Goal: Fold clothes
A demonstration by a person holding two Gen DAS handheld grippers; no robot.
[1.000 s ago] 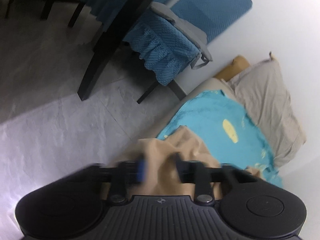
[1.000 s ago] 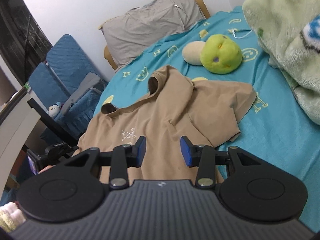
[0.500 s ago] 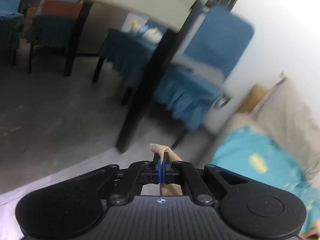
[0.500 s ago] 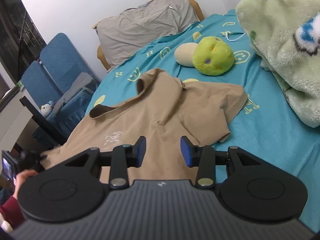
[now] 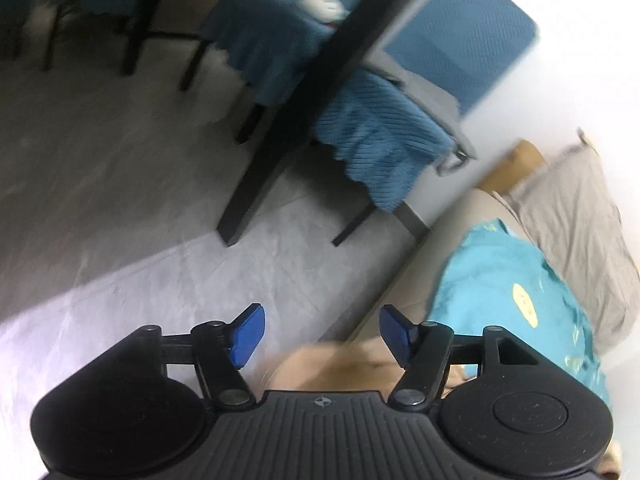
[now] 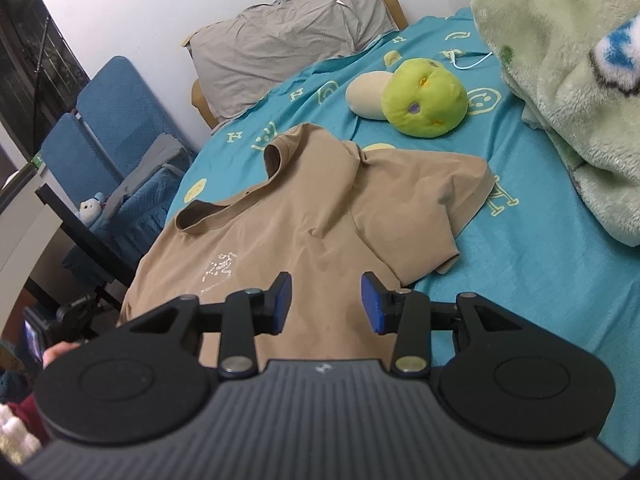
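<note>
So far, not much folding is done. On the right gripper (image 6: 325, 303) the blue fingers (image 6: 281, 295) are spread apart and hold nothing. They hang just over the bottom part of the tan shirt (image 6: 304, 216). On the left gripper (image 5: 319, 334) the fingers (image 5: 249, 333) are spread apart too, with nothing between them. Only a little of the shirt's edge (image 5: 344, 364) shows under them, near the side of the bed (image 5: 404, 280).

The shirt lies on the blue bed sheet (image 6: 540, 288), with its front and small white picture facing up. Its top part is bunched and wrinkled, and one sleeve sticks out to the side. Beyond the shirt sit a green plush toy (image 6: 424, 98) and a grey pillow (image 6: 288, 46). A fluffy blanket (image 6: 568, 80) is off to the shirt's side.

I think the shirt needs smoothing first. All the folds are left to do.
</note>
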